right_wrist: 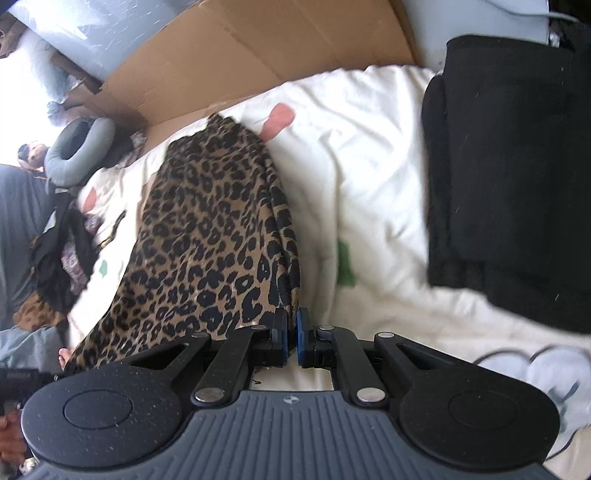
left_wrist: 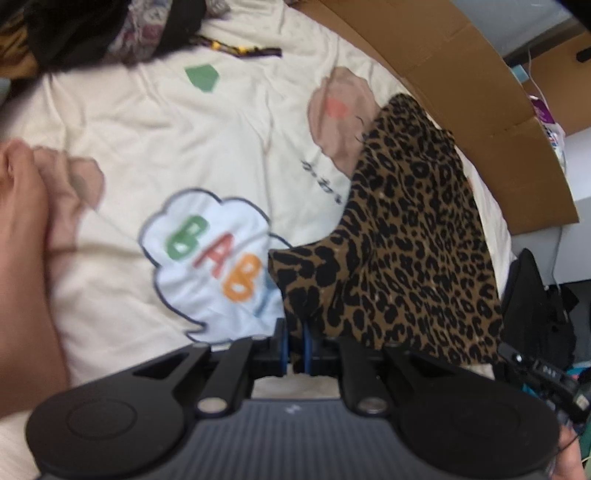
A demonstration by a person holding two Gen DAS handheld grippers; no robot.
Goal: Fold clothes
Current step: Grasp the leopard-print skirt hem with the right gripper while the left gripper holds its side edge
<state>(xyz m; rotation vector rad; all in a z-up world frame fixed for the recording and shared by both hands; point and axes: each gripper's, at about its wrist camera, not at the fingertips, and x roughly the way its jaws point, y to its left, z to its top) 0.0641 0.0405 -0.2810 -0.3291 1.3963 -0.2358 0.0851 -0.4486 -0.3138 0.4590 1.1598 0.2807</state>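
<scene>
nearest the lens in the left wrist view, the left gripper is seen with its blue-padded fingers drawn close together, a hem of the leopard-print garment pinched between them. from that pinch the garment is spread up and to the right across a cream bedcover, on which a pale blue cloud patch with coloured letters is printed just beside the fabric's edge. a brown bear-like print is partly covered by the garment's upper end. a bare foot is visible at the left edge, resting on the cover. flattened cardboard is propped beyond the bed, and a heap of dark and patterned clothes is piled at the top left.

in the right wrist view, the right gripper is likewise nearly pressed together, and the garment's lower edge is clamped at its pads. the fabric is stretched away from it toward the cardboard. a folded black garment is laid on the cover to the right, well apart from the leopard print. a grey neck pillow is seen at far left.
</scene>
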